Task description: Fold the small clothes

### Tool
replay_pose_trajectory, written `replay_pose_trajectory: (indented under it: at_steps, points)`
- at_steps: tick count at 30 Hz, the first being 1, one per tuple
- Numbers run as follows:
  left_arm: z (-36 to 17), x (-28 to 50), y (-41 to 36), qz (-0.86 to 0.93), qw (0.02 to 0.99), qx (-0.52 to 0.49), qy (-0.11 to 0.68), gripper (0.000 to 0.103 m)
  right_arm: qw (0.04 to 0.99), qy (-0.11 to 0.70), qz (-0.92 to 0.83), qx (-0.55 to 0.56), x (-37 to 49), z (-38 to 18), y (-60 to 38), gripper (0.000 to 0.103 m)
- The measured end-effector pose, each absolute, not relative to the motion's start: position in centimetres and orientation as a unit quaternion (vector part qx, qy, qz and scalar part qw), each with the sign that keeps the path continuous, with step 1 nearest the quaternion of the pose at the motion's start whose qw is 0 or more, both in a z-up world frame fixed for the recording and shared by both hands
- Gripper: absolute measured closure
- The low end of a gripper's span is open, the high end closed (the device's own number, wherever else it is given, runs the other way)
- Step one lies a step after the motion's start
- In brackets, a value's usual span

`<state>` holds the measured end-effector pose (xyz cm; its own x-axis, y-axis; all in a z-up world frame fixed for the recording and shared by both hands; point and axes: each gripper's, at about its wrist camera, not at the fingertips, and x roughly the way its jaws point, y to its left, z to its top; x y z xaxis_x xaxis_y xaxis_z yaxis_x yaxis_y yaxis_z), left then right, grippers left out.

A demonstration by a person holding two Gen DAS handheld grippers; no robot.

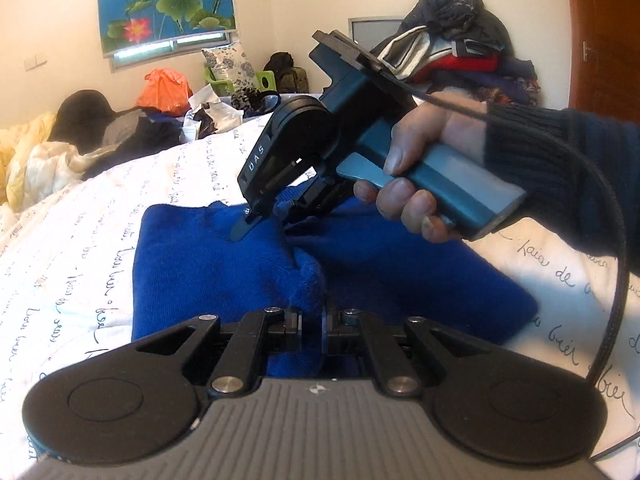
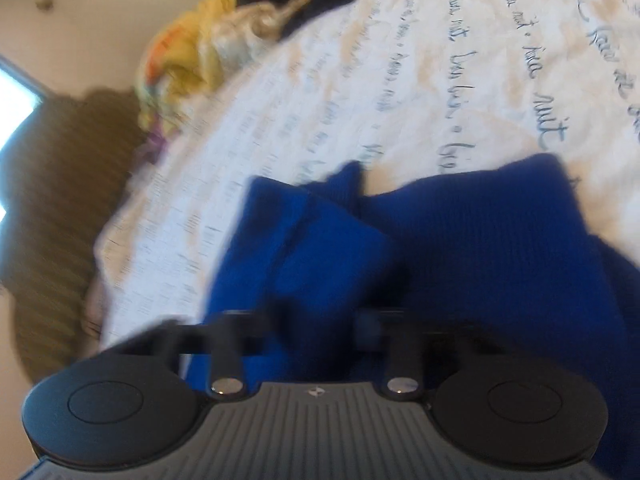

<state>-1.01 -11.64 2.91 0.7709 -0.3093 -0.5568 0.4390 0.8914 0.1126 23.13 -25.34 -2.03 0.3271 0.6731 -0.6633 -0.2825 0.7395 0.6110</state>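
The left gripper's (image 1: 314, 322) fingers are pinched tight on a raised fold of the blue sweater (image 1: 224, 264). The right gripper's (image 1: 264, 220) fingers are nearly closed with blue knit bunched between them (its own view is blurred), a hand (image 1: 416, 184) round the handle. The sweater lies partly folded on the bed's white cover (image 1: 80, 240) printed with handwriting. A heap of clothes (image 1: 460, 48) sits well behind.
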Motion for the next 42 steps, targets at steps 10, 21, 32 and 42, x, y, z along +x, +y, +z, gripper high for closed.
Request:
replay_pose_trajectory:
  at_steps: [10,21,32,42]
  points:
    - [4.4,-1.2,-16.1,-0.311,0.906,0.073,0.277,0.095,0.852,0.391,0.277,0.209,16.7,2.7,-37.0,0.095]
    - [3.1,0.1,-11.8,-0.356,0.879,0.016,0.318,0.024,0.855,0.375,0.183,0.31,14.3,-0.8,-44.3,0.06]
    - [2.3,9.5,0.1,-0.23,0.889,-0.117,0.377,0.017,0.854,0.412,0.17,0.27,16.8,-0.9,-39.7,0.012]
    - [2.3,16.8,-1.0,-0.233,0.861,-0.168,0.419,0.084,0.852,0.42,0.19,0.25,17.7,-0.3,-35.2,0.084]
